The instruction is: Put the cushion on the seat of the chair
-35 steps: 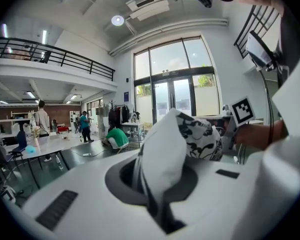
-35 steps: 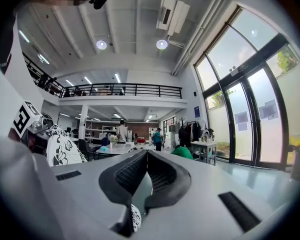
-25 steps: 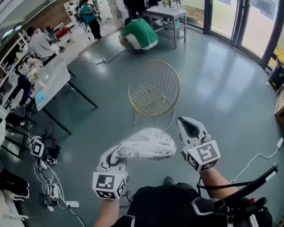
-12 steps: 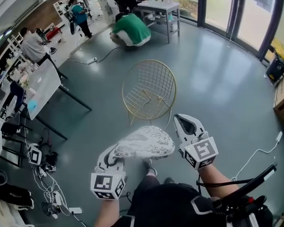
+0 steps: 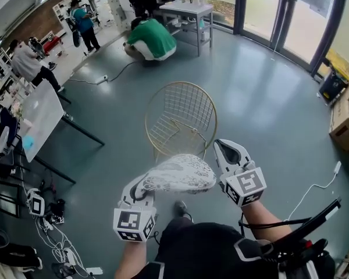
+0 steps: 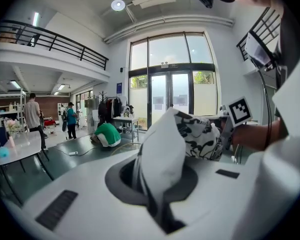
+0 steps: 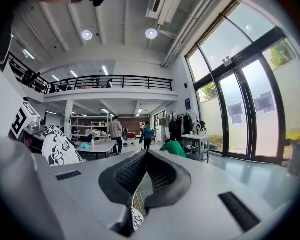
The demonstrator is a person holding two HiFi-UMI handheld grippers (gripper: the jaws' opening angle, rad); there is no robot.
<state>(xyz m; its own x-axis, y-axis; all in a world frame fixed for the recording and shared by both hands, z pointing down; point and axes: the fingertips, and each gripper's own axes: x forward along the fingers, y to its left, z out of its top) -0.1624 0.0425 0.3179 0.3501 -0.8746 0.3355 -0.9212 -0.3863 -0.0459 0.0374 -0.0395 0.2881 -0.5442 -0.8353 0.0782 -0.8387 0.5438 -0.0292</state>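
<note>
The cushion, white with a black pattern, hangs between my two grippers just in front of the gold wire chair. Its far edge overlaps the chair's front rim in the head view. My left gripper is shut on the cushion's left end, and in the left gripper view the cloth bulges up out of the closed jaws. My right gripper points level toward the chair. Its jaws meet at the tips, with a scrap of patterned cloth nipped at their root. The chair's seat is bare.
A person in a green top crouches by a grey table beyond the chair. A white table stands at the left, with cables and power strips on the floor. A cardboard box and a white cable lie at the right.
Both grippers have carried the cushion forward toward the chair, which now looks larger and nearer. The grip on the cushion is unchanged.
</note>
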